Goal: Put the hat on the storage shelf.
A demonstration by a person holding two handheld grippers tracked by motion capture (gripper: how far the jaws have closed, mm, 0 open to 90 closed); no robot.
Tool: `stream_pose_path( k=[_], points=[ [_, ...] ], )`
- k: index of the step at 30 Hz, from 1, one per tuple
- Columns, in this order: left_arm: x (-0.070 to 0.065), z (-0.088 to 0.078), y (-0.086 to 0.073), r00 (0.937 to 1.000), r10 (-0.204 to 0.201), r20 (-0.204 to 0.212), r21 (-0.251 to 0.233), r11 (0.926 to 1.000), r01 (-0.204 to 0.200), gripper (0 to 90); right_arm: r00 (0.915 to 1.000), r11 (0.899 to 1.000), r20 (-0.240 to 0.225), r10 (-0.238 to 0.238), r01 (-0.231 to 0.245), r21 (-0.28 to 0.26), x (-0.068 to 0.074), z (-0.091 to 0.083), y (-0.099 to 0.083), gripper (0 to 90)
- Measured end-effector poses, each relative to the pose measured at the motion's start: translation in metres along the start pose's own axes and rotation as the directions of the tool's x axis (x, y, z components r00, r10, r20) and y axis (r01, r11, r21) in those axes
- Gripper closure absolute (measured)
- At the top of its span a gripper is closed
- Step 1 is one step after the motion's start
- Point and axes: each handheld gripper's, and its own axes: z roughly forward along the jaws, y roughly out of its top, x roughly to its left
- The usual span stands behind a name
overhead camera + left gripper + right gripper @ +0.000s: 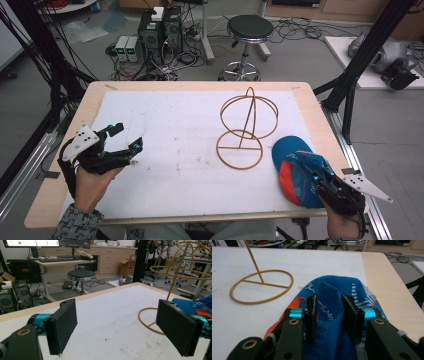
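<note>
Right gripper [328, 311]: jaws narrowed onto a raised fold of the blue cap [300, 170], pads pressing the cloth from both sides. Cap lies at the right front of the tabletop [165, 145], just beside the base ring of the wire stand [245, 131]

Left gripper [117, 327]: jaws wide apart, nothing between them, held over the left side

Risks:
- only a pinch of soft fabric is held; it may slide out on lifting
- the cap could sag and snag the stand's hoops
- the stand looks light and may tip or skid if nudged

Materials: cap is thin woven cloth, blue with orange panels and white print, limp and creased. Stand is thin yellow-brown wire, flat ring base, slanted stem, round cage on top. Tabletop sheet is white, matte, scuffed
</note>
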Motion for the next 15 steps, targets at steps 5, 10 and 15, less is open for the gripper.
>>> stream_pose_path(
  k=[5,10,15],
  points=[
    [-0.0006,-0.0005,0.0003,1.0,0.001,0.002,-0.002,1.0,-0.001,17.6,1.0,1.0,-0.009,-0.002,0.002,-0.012,0.0007,-0.0016,0.0015,78.6],
    [-0.0009,-0.0005,0.0004,1.0,0.004,0.005,-0.003,1.0,-0.004,17.6,0.9999,1.0,-0.011,-0.002,0.001,-0.013,0.0014,-0.0025,0.0025,83.7],
    [-0.0002,-0.0005,-0.0002,1.0,0.001,0.001,-0.003,1.0,-0.001,17.6,0.9998,0.999,-0.016,0.013,-0.014,-0.04,0.0018,-0.0046,0.004,87.3]
  ],
)
